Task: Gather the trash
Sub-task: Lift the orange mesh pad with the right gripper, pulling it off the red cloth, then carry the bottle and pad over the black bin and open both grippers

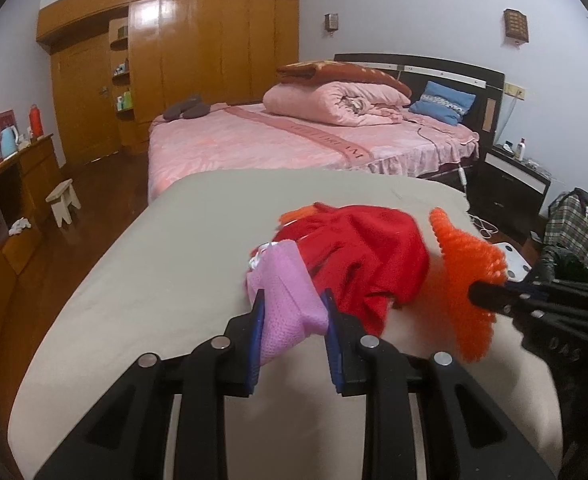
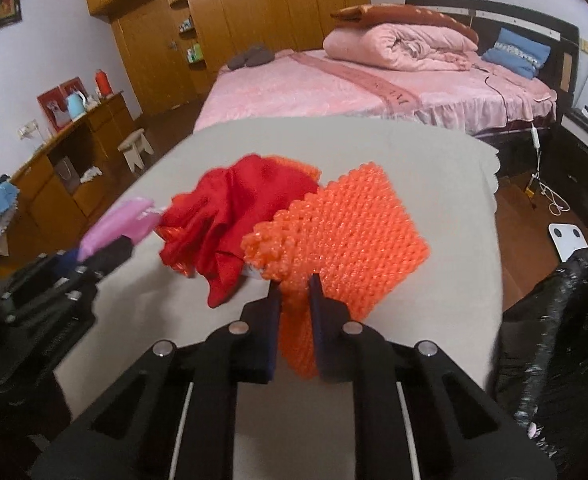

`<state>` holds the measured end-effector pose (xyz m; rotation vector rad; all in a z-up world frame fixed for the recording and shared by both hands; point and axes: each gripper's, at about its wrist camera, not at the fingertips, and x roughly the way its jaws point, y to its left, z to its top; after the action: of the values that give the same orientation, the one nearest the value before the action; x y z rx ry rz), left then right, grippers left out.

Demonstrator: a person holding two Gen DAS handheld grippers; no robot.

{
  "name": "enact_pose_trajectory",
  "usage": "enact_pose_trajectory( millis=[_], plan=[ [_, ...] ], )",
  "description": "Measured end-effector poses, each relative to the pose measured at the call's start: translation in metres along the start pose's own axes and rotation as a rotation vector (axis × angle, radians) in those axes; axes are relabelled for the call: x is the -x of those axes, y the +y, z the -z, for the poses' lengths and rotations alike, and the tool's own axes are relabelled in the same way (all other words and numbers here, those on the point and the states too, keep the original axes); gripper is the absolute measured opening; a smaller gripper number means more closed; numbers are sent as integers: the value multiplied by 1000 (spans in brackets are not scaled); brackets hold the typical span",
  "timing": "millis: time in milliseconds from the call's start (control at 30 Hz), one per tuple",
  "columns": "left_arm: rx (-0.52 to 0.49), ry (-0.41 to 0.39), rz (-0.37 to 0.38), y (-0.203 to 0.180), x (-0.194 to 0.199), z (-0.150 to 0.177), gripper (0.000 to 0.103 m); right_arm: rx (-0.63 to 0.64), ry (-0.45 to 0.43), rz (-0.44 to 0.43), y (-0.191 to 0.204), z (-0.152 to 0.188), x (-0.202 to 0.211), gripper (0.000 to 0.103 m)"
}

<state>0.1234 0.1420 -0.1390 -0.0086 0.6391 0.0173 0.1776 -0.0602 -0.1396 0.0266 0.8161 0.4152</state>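
Note:
On the beige-covered table lies a crumpled red cloth. My left gripper is shut on a pink knitted cloth, which shows at the left of the right wrist view as the pink cloth. My right gripper is shut on the near edge of an orange knitted mat, lifted partly off the table. In the left wrist view the orange mat hangs from the right gripper at the right.
A black trash bag stands at the right beside the table. Behind the table is a pink bed with folded quilts. A wooden sideboard and small stool stand left. A white scale and cables lie on the floor at right.

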Motion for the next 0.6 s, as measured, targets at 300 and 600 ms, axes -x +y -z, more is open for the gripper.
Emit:
enact_pose_trajectory(
  millis=[300, 600],
  plan=[
    [-33, -31, 72, -44, 13, -14, 27, -50, -83, -6, -29, -16, 50, 13],
    [-90, -63, 167, -104, 23, -32, 27, -113, -139, 51, -77, -8, 100, 13]
  ],
)
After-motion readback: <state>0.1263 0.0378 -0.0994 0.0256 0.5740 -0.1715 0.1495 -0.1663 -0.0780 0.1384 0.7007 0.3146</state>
